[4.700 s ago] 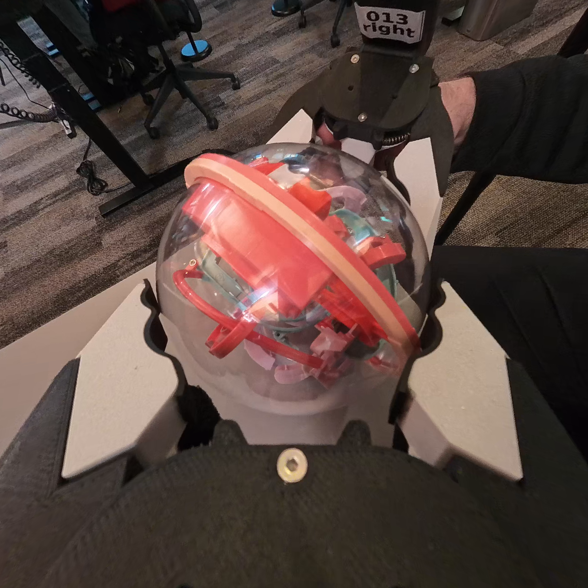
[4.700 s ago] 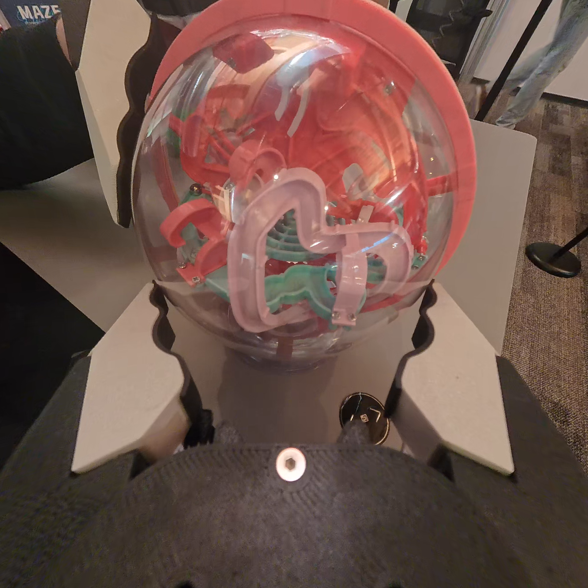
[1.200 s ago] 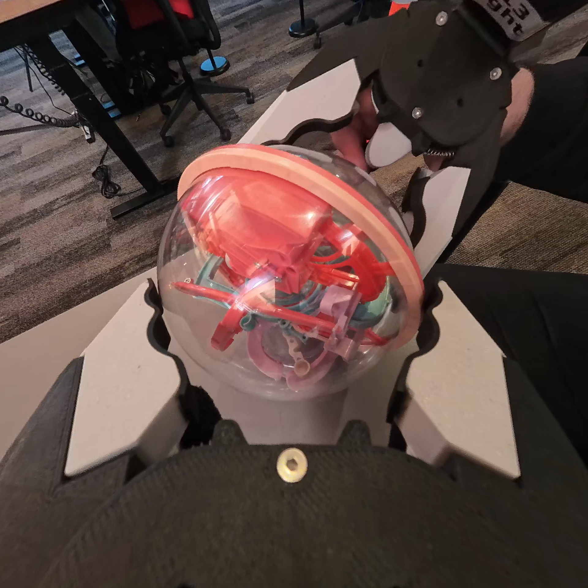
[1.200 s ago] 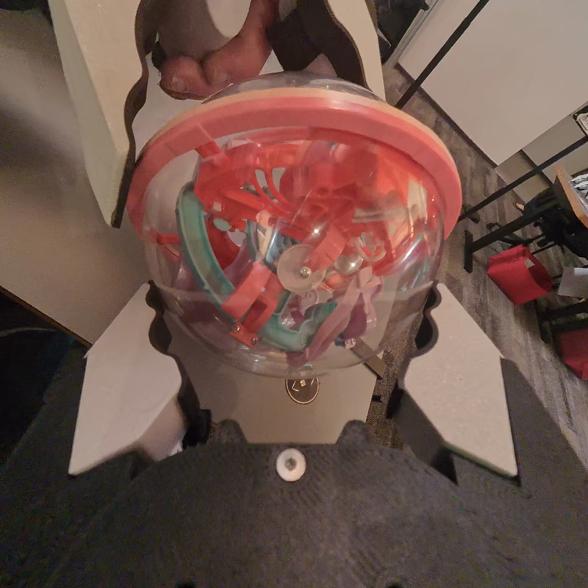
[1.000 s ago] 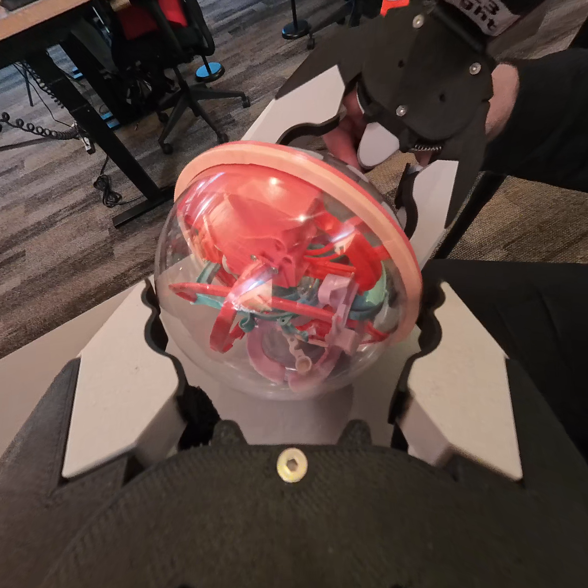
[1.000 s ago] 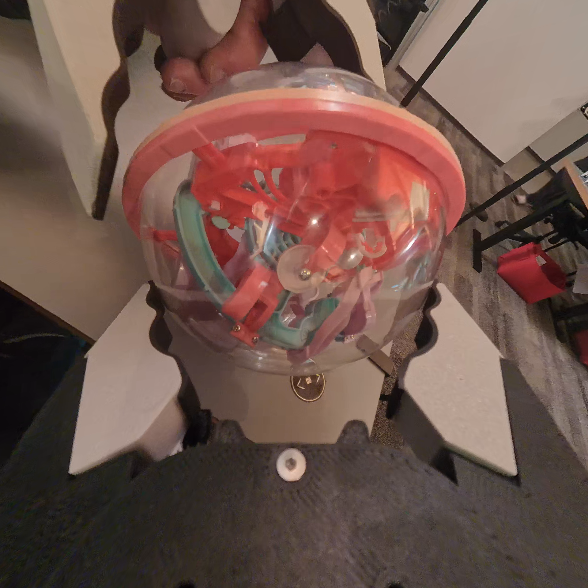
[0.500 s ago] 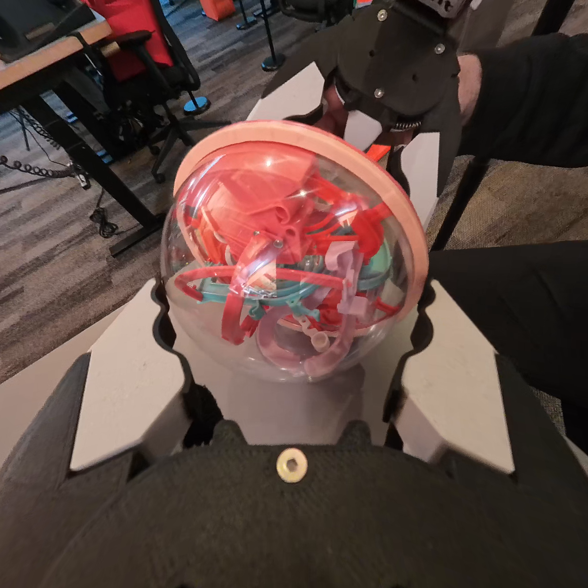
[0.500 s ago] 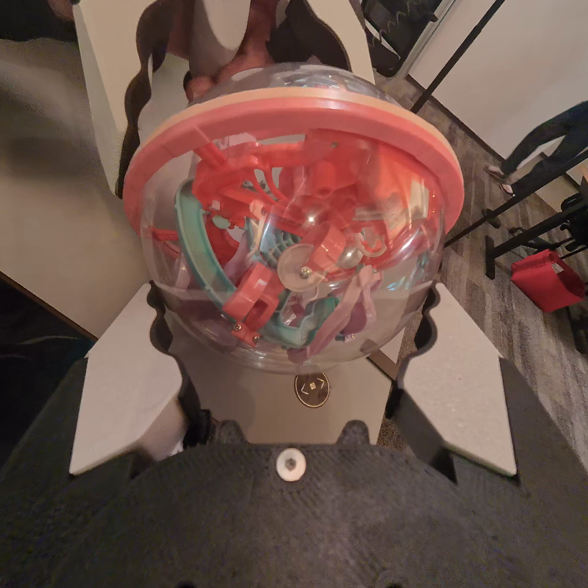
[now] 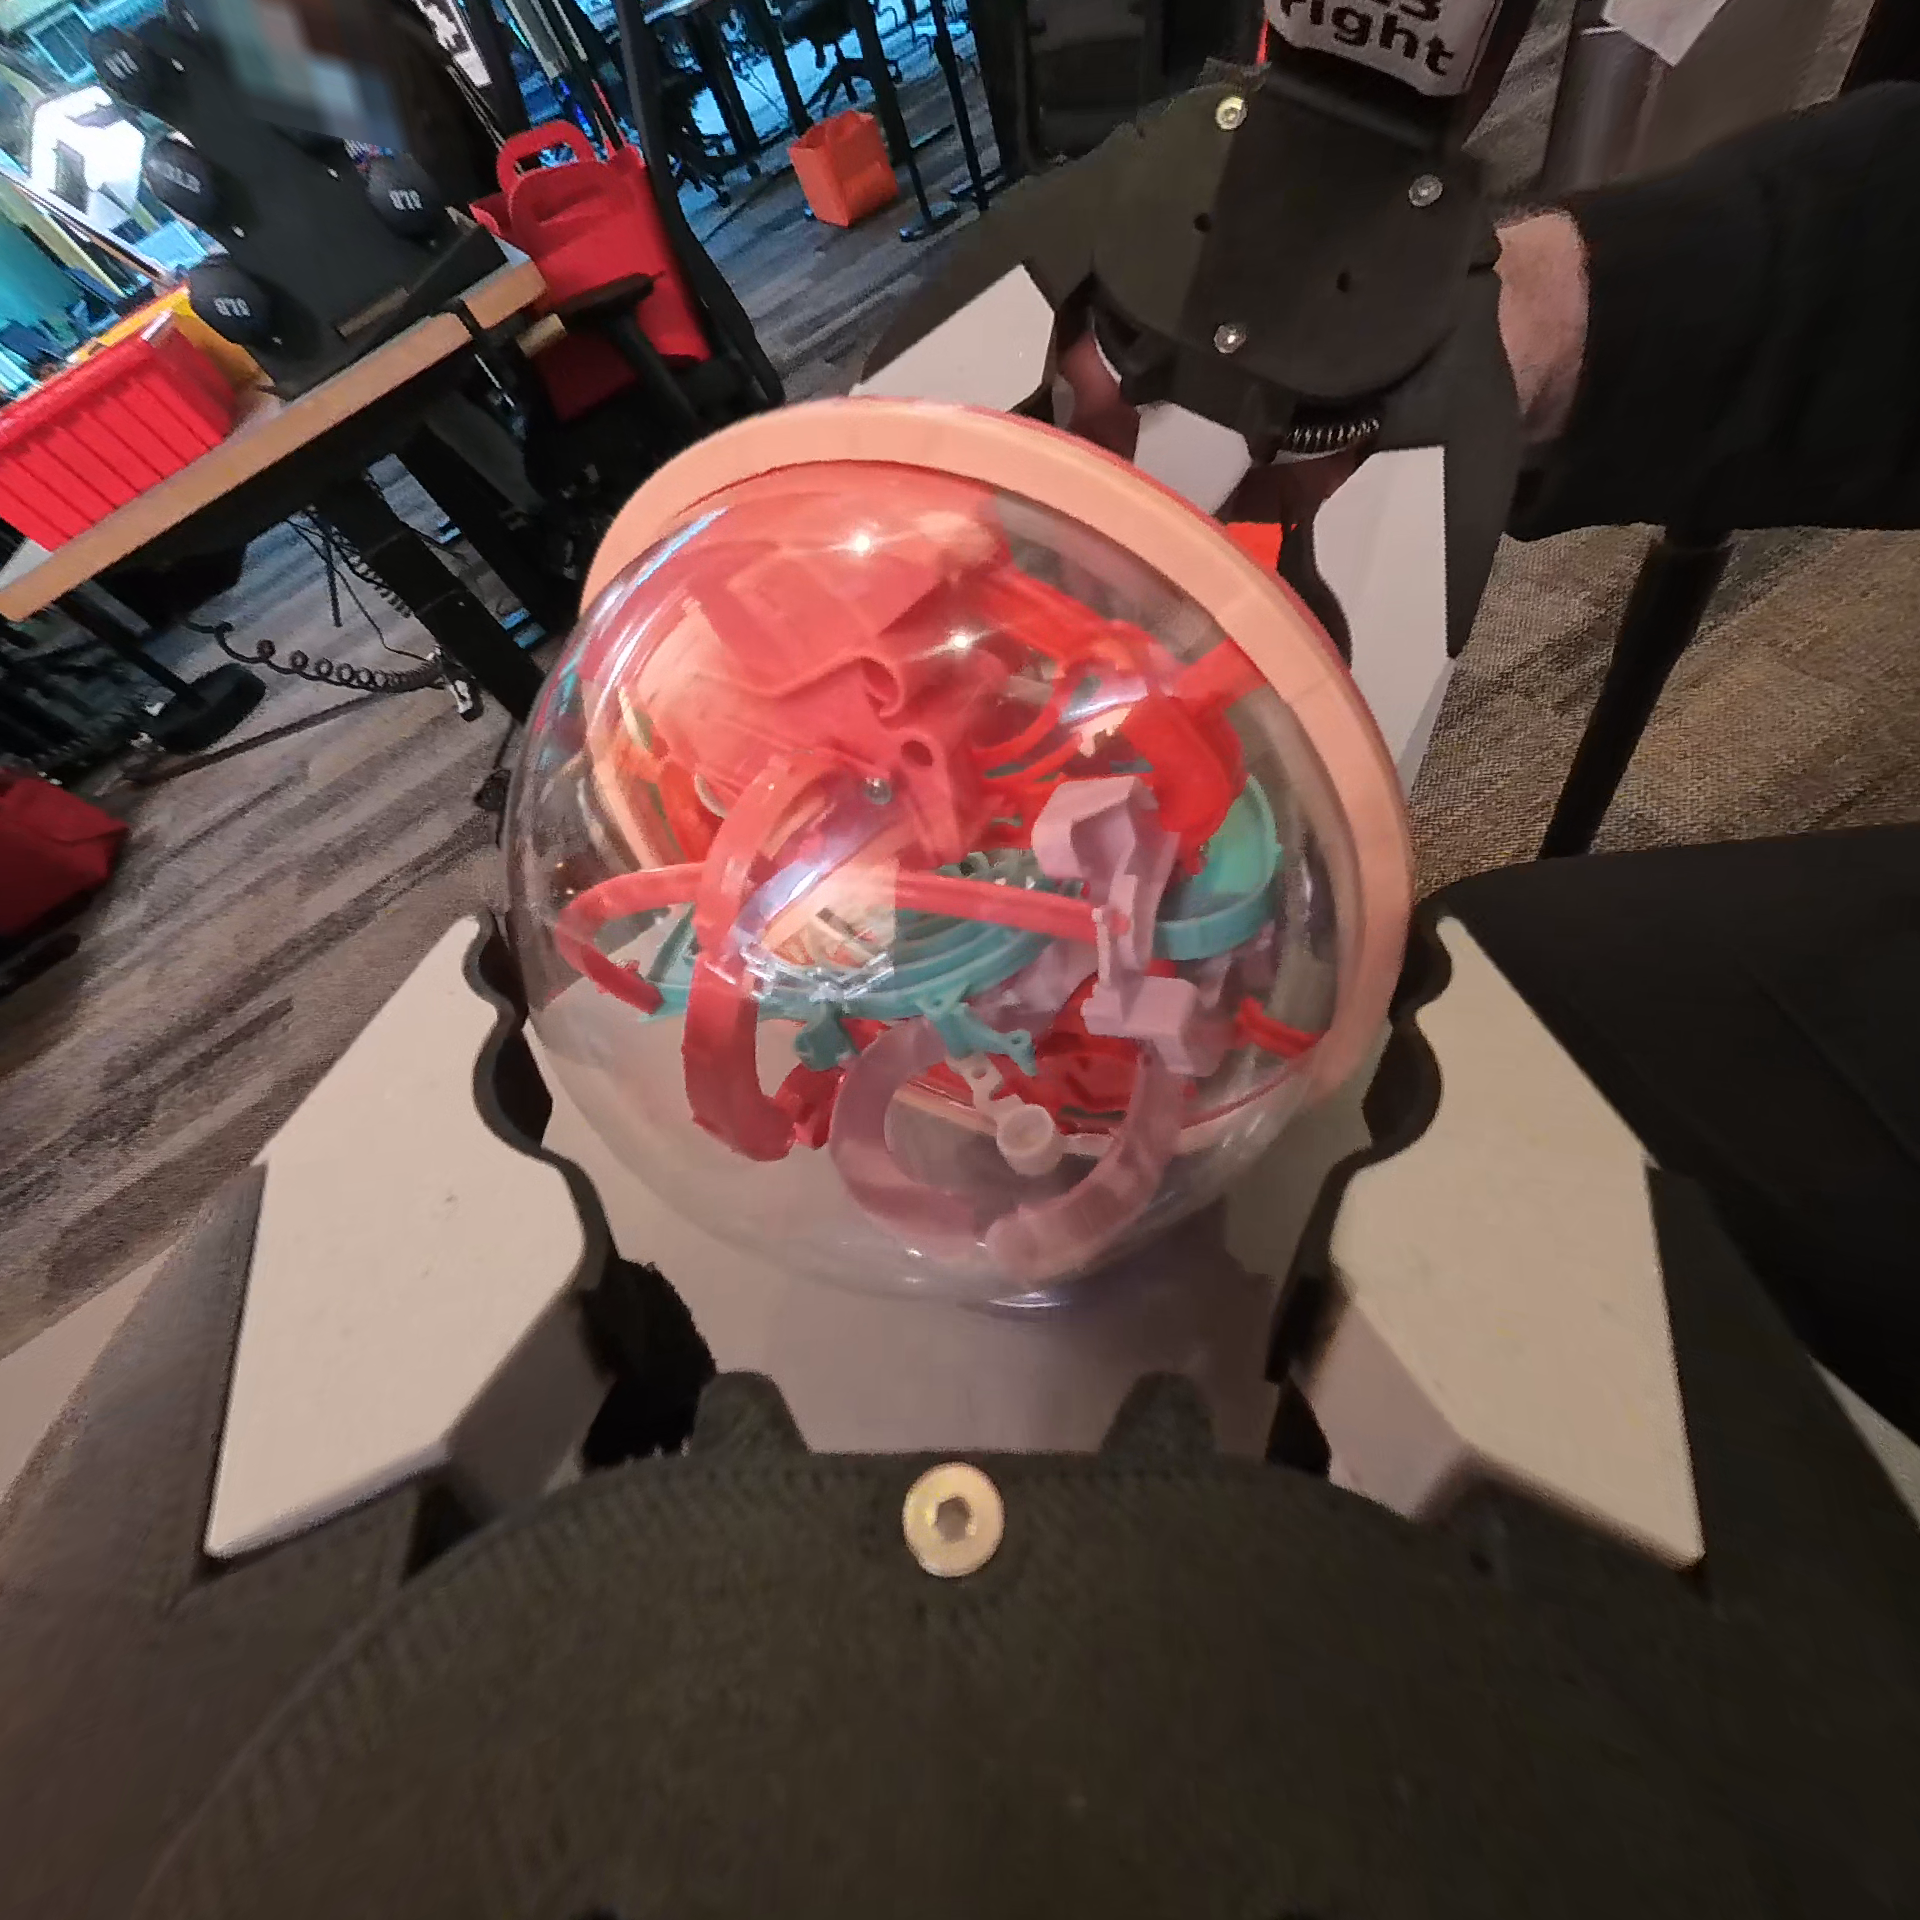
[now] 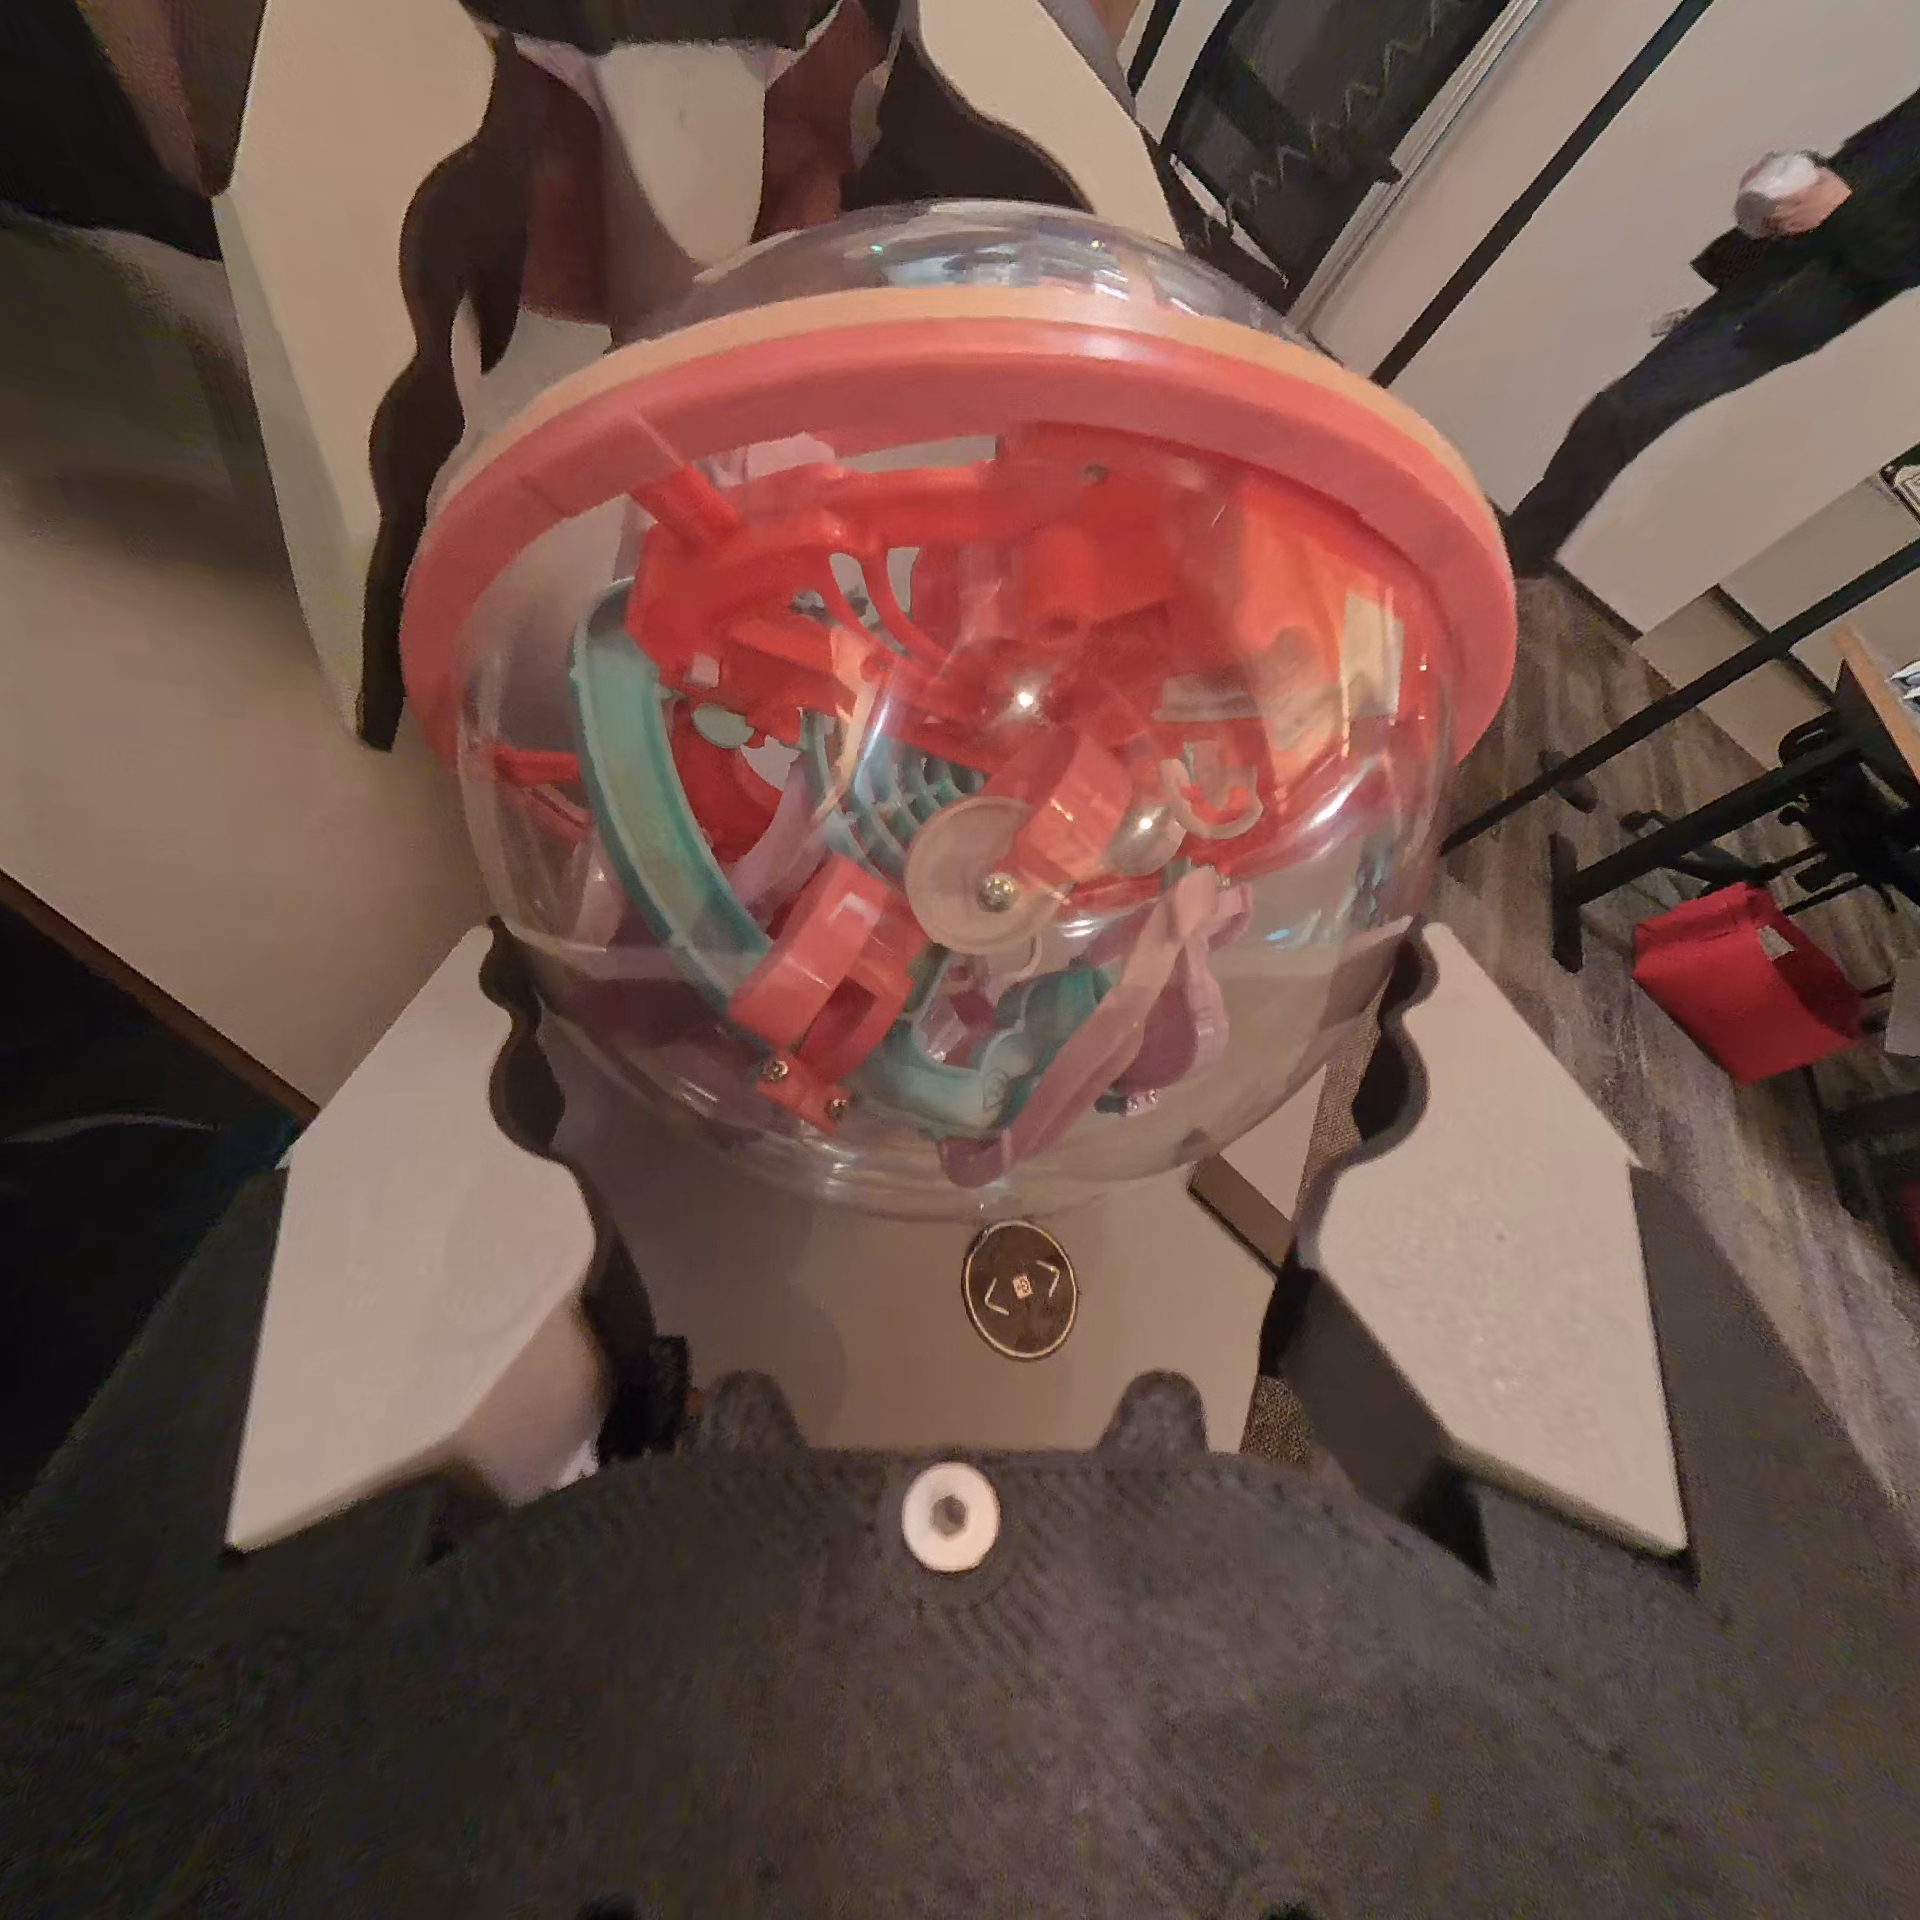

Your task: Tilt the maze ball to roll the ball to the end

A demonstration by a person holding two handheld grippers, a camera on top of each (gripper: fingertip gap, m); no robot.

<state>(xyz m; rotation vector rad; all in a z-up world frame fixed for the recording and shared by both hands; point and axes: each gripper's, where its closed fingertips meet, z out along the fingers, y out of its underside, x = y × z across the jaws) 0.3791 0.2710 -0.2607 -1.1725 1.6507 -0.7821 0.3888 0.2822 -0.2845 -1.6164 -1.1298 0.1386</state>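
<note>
Between your two grippers, lifted clear of the pale table [image 10: 156, 623], sits the maze ball [image 9: 935, 883]; your left gripper [image 9: 956, 1039] is spread wide with its notched jaws pressed against the sphere's lower flanks, and your right gripper [image 10: 956, 1018] cradles the opposite side the same way, jaws wide and closed onto the clear shell. Treat the shell as hard, smooth and slippery; it will not give under pressure, so a harder squeeze buys you little and risks cracking thin plastic. It looks light for its bulk, being mostly hollow around the red, teal and lilac tracks. Keep your hold below the pink equator ring [image 10: 1039, 405], where the scalloped jaw edges seat against the curve; the ring itself would make a stop if the sphere starts to creep. The small steel ball [image 10: 1143, 826] appears to rest beside a red track near the middle, though glare makes that uncertain.

Against the frames from some seconds back, the ring has swung from a steep diagonal to lying nearly level across the top; over the last half second the change is slight, a little more of the upper dome showing above the ring in the right wrist view, and the left wrist view now takes in more of the room behind.
</note>
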